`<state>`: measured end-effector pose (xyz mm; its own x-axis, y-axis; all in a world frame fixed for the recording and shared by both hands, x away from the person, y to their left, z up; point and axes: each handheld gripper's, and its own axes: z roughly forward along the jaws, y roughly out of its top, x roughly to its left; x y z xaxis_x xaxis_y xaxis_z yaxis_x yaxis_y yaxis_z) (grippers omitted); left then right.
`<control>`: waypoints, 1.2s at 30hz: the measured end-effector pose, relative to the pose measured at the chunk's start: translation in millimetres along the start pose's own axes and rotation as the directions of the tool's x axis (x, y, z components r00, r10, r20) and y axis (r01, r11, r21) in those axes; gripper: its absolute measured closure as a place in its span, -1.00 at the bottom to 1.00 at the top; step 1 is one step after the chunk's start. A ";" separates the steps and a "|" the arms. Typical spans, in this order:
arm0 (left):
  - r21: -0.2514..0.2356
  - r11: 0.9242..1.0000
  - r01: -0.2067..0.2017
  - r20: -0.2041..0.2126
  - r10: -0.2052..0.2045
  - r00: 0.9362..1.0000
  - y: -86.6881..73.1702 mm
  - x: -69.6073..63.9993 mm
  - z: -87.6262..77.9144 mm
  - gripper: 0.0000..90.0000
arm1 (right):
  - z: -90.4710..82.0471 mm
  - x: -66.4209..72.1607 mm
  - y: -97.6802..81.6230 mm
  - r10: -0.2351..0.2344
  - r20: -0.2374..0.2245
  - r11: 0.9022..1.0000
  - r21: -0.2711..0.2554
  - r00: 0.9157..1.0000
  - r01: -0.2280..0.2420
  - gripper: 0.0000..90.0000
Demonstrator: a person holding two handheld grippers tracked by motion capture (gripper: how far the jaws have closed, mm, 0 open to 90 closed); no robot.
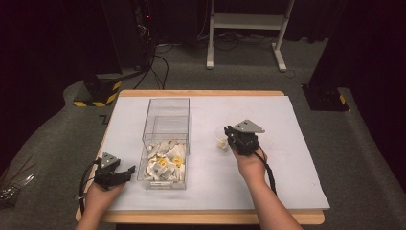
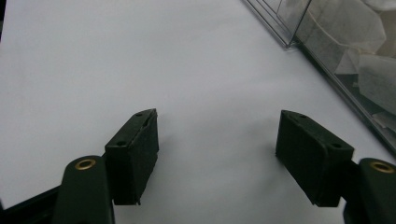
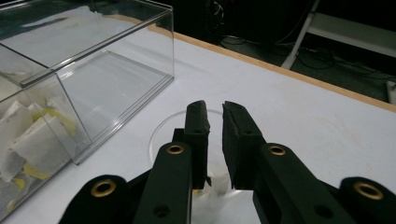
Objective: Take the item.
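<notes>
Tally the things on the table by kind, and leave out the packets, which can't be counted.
Clear box: 1
Clear cup: 1
Tongs, left and right: 2
Total: 4

Clear box (image 1: 165, 143) mid-table, apparently open flanks

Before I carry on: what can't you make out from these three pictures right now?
- Right gripper: its jaws are nearly shut over the clear cup, and they hide whether they pinch anything, in the right gripper view.
- Cup's contents: something yellow, too small in the high view.
- Packets in the clear box: print too small; cut off in the left gripper view.
- Left gripper: open over bare table.
</notes>
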<state>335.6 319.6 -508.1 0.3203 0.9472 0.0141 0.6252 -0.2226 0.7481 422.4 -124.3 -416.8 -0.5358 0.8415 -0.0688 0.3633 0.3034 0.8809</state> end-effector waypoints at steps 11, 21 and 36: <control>-0.004 1.000 0.000 -0.004 0.000 1.000 -0.4 -1.0 -0.2 -0.32 | -23.8 -2.1 -11.6 0.021 -0.020 1.000 -0.010 1.000 -0.021 0.37; -0.006 1.000 0.004 -0.004 -0.005 1.000 -0.8 -2.1 -0.5 -0.31 | -34.1 -3.1 -30.1 0.022 -0.018 1.000 0.020 1.000 -0.022 0.05; -0.005 1.000 0.004 0.002 -0.004 1.000 -0.3 -0.7 0.1 -0.32 | -44.1 -21.4 -82.7 0.071 0.036 0.989 0.128 0.997 -0.075 -0.10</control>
<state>335.3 319.0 -508.3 0.3189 0.9477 0.0100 0.6232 -0.2176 0.7512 370.2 -187.1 -467.6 -0.4807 0.8766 -0.0230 0.4970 0.2940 0.8164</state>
